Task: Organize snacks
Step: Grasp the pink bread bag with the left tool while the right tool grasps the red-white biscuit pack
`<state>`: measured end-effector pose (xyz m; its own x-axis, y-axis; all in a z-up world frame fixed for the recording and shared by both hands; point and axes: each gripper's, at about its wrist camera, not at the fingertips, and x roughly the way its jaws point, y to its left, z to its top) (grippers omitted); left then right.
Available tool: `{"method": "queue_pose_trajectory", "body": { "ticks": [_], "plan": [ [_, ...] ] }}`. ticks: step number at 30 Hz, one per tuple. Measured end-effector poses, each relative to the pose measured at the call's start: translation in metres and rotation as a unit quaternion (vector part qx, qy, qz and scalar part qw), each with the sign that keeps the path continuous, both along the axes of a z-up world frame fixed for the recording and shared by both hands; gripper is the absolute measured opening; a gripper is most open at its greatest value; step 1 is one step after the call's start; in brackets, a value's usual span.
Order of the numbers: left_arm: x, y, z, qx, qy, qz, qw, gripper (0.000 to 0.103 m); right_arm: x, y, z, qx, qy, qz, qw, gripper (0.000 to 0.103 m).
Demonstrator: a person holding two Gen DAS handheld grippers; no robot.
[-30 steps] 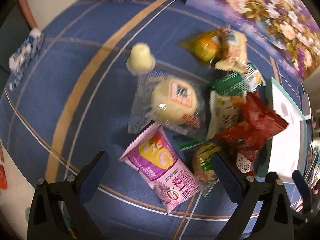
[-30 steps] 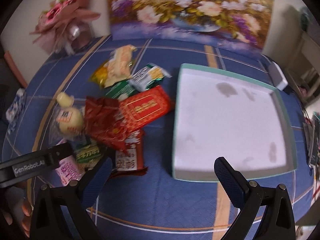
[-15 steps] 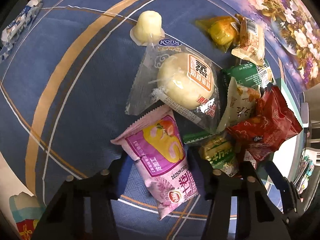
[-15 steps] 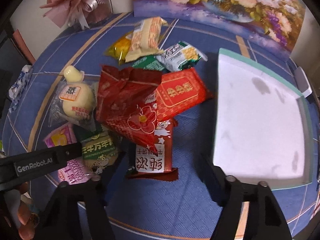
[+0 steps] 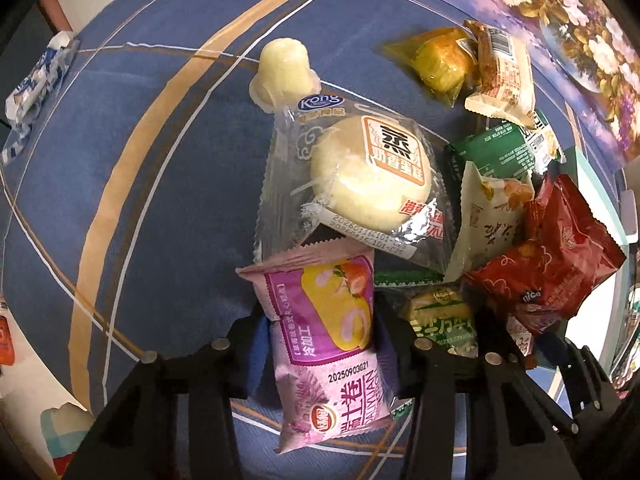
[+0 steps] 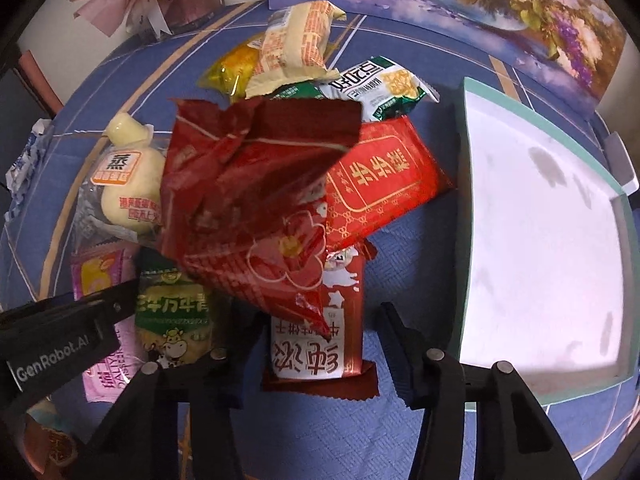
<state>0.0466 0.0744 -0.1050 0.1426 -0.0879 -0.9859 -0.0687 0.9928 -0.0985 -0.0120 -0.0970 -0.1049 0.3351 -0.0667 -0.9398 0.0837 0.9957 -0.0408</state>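
Table (image 6: 400,248): blue cloth with tan and white stripes; it carries everything I can see
Tray (image 6: 464,200): white inside, teal rim, nothing in it; it lies to the right of the snack heap, near but apart from it
Snack heap: loose pile; dark red crinkled bag (image 6: 256,200) on top, clear-wrapped steamed cake (image 5: 372,176) beside it, green packets and a jelly cup (image 5: 284,68) round the edges
Left hand-held gripper (image 5: 320,344): pointing down; jaws have just been closing and now sit narrow against both sides of the pink roll-cake packet (image 5: 328,344); I read that as a grip
Right hand-held gripper (image 6: 316,348): jaws have just been closing too; the red-and-white biscuit packet (image 6: 316,340) lies between them, but I see gaps either side, so not yet held
Step in hand: picking one packet with each side, I judge
Next move: finish closing on the right; lift both clear of the heap; carry them to the tray
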Motion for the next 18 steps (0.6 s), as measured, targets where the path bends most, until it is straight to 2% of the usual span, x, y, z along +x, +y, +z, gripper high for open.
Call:
{"method": "queue_pose_trajectory", "body": {
  "ticks": [2, 3, 8, 14, 18],
  "plan": [
    [-0.003, -0.011, 0.001, 0.007, 0.0, -0.003, 1.0, 0.049, 0.0, 0.001, 0.001, 0.004, -0.002, 0.002, 1.0, 0.049],
    [-0.002, -0.011, 0.002, 0.01, -0.001, -0.004, 0.9999, 0.047, 0.0, 0.002, 0.002, 0.005, -0.004, 0.002, 1.0, 0.042],
    [-0.008, -0.011, 0.009, 0.002, -0.003, 0.007, 1.0, 0.041, 0.003, 0.002, 0.002, 0.016, -0.001, -0.002, 1.0, 0.042],
    [-0.012, -0.007, 0.015, 0.0, -0.011, 0.011, 0.9999, 0.04, 0.002, -0.013, 0.006, 0.024, 0.004, -0.027, 0.999, 0.042],
    [-0.015, -0.005, 0.023, 0.002, -0.024, 0.019, 0.9995, 0.039, 0.001, -0.018, 0.015, 0.035, -0.008, -0.037, 0.999, 0.042]
  ]
}}
